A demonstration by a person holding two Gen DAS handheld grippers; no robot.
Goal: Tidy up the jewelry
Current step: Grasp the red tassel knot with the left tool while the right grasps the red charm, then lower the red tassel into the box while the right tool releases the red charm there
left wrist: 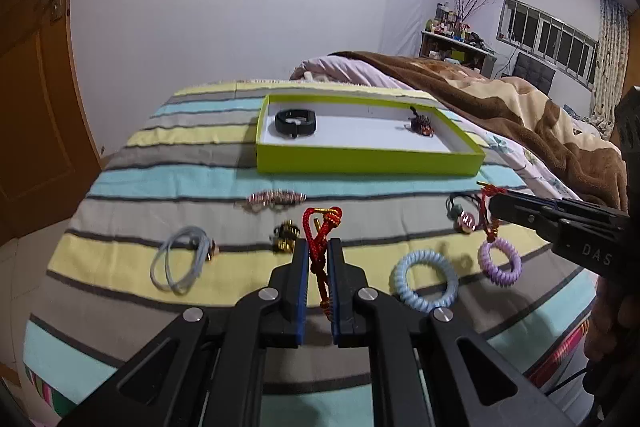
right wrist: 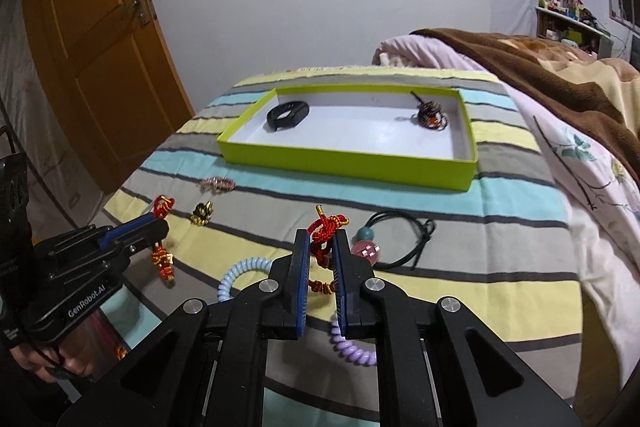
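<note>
My left gripper (left wrist: 318, 251) is shut on a red braided cord bracelet (left wrist: 320, 227), held above the striped blanket; it also shows in the right wrist view (right wrist: 158, 223). My right gripper (right wrist: 320, 241) is shut on a red cord (right wrist: 326, 225) with a purple spiral hair tie (right wrist: 352, 345) hanging from it; in the left wrist view the tie (left wrist: 500, 261) dangles below that gripper (left wrist: 494, 207). The lime-green box (left wrist: 368, 159) holds a black band (left wrist: 295, 123) and a dark beaded piece (left wrist: 420, 125).
On the blanket lie a blue spiral hair tie (left wrist: 424, 281), a light-blue elastic (left wrist: 182, 263), a gold-black charm (left wrist: 285, 237), a pink beaded bracelet (left wrist: 272, 201) and a black cord with beads (right wrist: 400, 239). A brown blanket (left wrist: 520, 119) lies right; a door (right wrist: 92, 39) stands left.
</note>
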